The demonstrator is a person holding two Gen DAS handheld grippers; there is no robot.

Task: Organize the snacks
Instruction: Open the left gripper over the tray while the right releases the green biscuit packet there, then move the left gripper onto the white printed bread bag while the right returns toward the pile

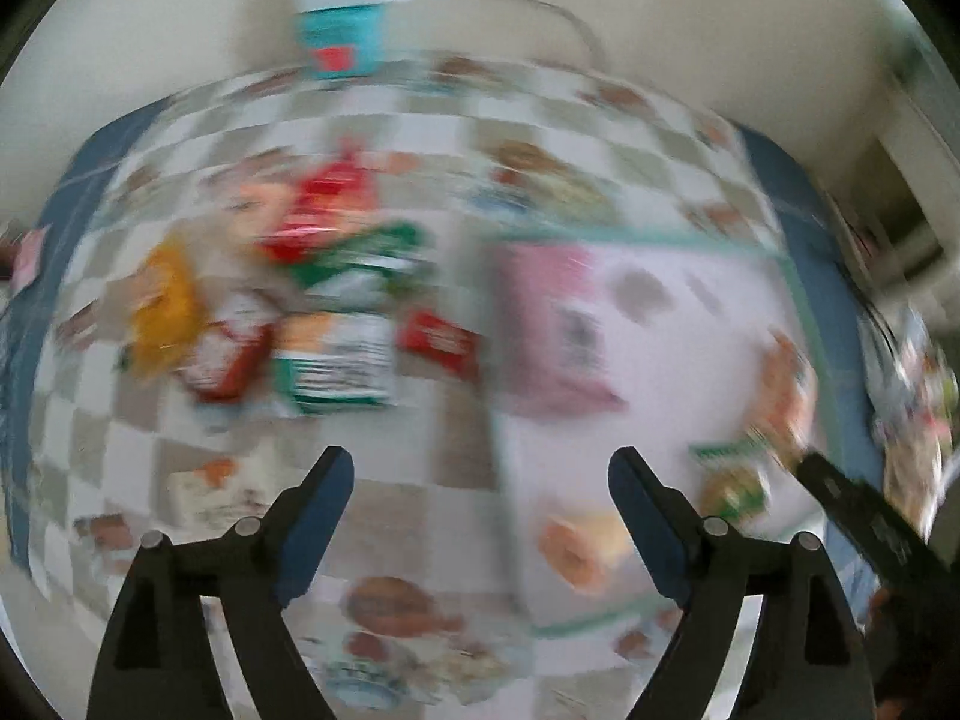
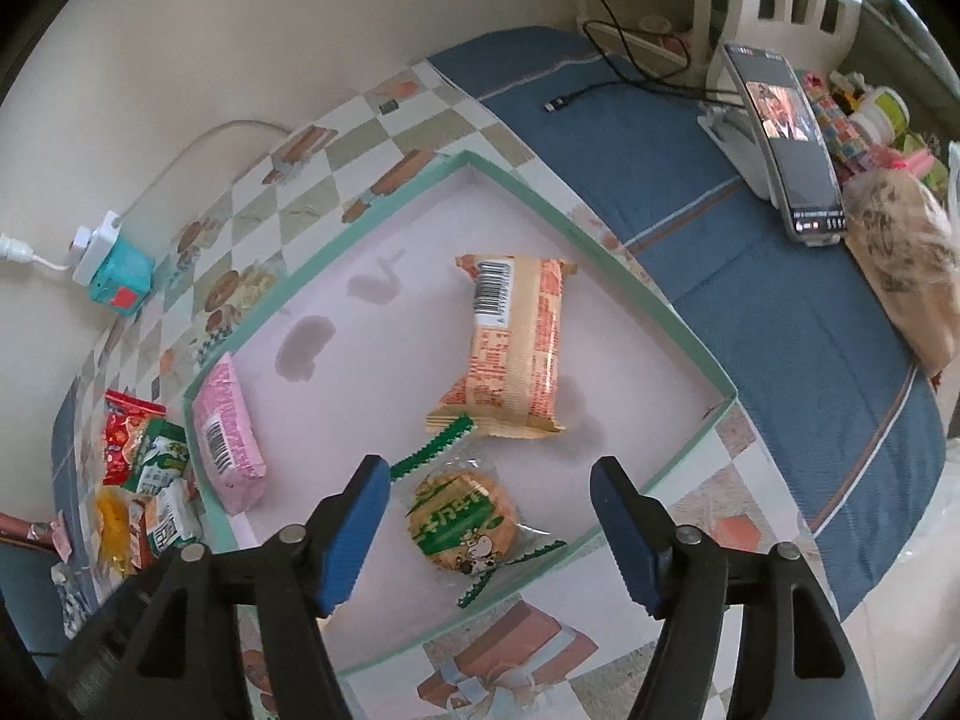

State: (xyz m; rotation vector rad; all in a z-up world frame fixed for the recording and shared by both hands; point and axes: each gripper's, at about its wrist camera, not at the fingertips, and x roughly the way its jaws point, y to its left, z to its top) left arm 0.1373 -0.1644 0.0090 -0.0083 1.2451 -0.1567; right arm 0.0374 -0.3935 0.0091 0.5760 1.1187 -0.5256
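Observation:
A shallow green-rimmed box (image 2: pixel 576 228) with a pale pink floor lies on a checkered cloth. In it lie an orange packet (image 2: pixel 516 348), a pink packet (image 2: pixel 231 432) at its left wall and a round green-labelled biscuit pack (image 2: pixel 462 519). My right gripper (image 2: pixel 489 519) is open and empty, just above the biscuit pack. A pile of loose snacks (image 2: pixel 144 480) lies left of the box. The left wrist view is blurred: my left gripper (image 1: pixel 480 516) is open and empty above the cloth, with the snack pile (image 1: pixel 312 300) ahead-left and the box (image 1: pixel 798 300) to the right.
A teal and white power adapter (image 2: pixel 114 270) with a cable lies at the cloth's far edge by the wall. A phone on a stand (image 2: pixel 786 144), a black cable (image 2: pixel 600 90) and a speckled bag (image 2: pixel 900 264) sit on the blue cloth to the right.

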